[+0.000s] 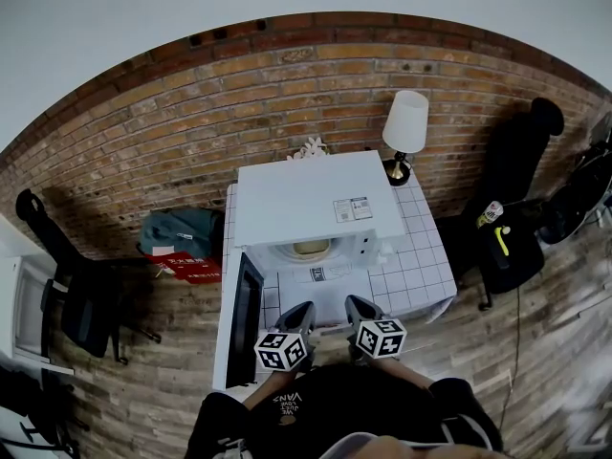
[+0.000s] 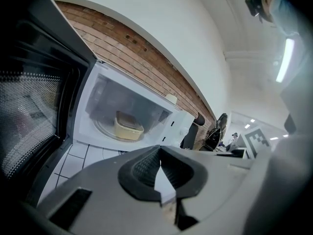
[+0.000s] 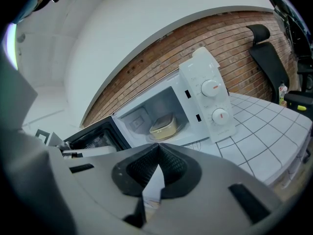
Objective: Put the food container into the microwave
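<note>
Head view showed the microwave [image 1: 316,204], door [image 1: 244,318] swung wide left, back from the table [image 1: 421,271] edge. The container [image 1: 311,248] sat inside; left gripper [image 1: 306,308] and right gripper [image 1: 353,303] were clenched, empty.

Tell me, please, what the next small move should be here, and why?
Probably bring the left gripper to the open door and push it shut: the food container already sits inside the microwave, and the right gripper is shut and empty too.

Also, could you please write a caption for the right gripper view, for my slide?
Food container resting inside the open microwave, seen past the shut, empty right gripper.
</note>
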### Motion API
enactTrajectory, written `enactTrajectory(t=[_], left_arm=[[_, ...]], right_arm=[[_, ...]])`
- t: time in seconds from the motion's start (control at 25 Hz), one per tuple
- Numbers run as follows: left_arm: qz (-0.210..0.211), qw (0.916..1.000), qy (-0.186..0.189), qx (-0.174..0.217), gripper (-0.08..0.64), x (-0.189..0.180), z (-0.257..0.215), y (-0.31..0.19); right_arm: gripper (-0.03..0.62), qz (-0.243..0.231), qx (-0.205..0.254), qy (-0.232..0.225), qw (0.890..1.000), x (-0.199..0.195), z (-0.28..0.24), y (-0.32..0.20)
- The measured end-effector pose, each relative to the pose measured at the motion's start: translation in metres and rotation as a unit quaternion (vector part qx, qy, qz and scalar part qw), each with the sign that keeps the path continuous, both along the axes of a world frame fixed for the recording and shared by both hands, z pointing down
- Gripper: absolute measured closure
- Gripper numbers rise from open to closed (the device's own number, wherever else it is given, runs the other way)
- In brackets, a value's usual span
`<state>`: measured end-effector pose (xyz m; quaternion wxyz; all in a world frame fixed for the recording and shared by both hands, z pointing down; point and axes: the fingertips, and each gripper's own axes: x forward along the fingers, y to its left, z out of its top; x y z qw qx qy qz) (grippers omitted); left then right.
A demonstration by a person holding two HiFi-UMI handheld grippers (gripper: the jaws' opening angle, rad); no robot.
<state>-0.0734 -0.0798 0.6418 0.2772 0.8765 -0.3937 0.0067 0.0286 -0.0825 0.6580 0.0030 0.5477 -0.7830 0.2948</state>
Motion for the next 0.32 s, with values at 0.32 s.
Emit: enactTrajectory(t=[0.32], left_arm=[[-0.003,1.0,-0.007,0.001,0.549,-0.0021,0.0017,-0.0011]], right_arm=[[0.588,-0.008,-0.003,0.005,1.0,-0.0016,0.0012,-0.002]])
